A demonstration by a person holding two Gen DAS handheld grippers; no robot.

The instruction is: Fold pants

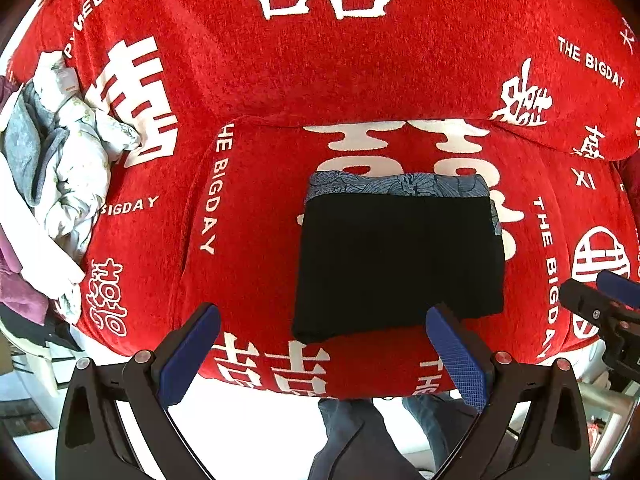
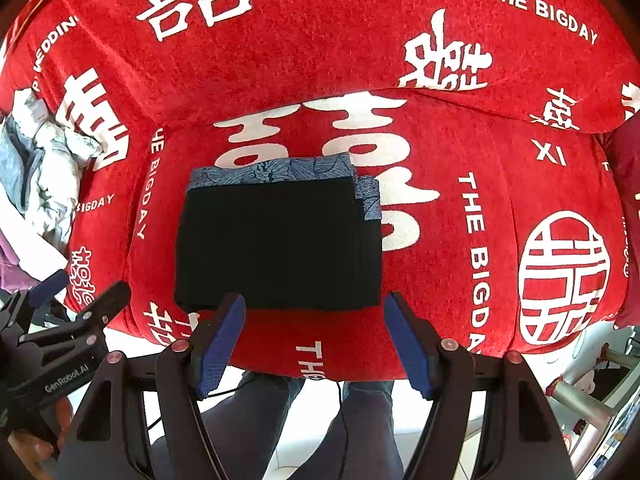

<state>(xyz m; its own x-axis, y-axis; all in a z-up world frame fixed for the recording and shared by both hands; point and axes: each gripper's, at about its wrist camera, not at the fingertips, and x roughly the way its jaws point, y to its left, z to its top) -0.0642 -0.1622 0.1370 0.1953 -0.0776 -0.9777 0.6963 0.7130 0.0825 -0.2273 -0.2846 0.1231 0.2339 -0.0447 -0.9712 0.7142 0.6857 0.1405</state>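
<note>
Black pants [image 1: 396, 260] lie folded into a compact rectangle on a red sofa seat cushion [image 1: 248, 280], on top of a folded blue patterned garment [image 1: 396, 185] whose far edge shows. The black pants also show in the right wrist view [image 2: 280, 244]. My left gripper [image 1: 322, 340] is open and empty, just in front of the pants' near edge. My right gripper [image 2: 314, 324] is open and empty, also at the near edge. The right gripper shows at the right edge of the left wrist view [image 1: 604, 304], and the left gripper shows at the left of the right wrist view [image 2: 64, 304].
A pile of crumpled clothes [image 1: 60, 168] lies at the left end of the sofa. The red backrest [image 1: 320, 60] rises behind the seat. A person's legs [image 2: 288, 420] stand on a white floor below the front edge. A metal frame [image 2: 580, 396] stands at lower right.
</note>
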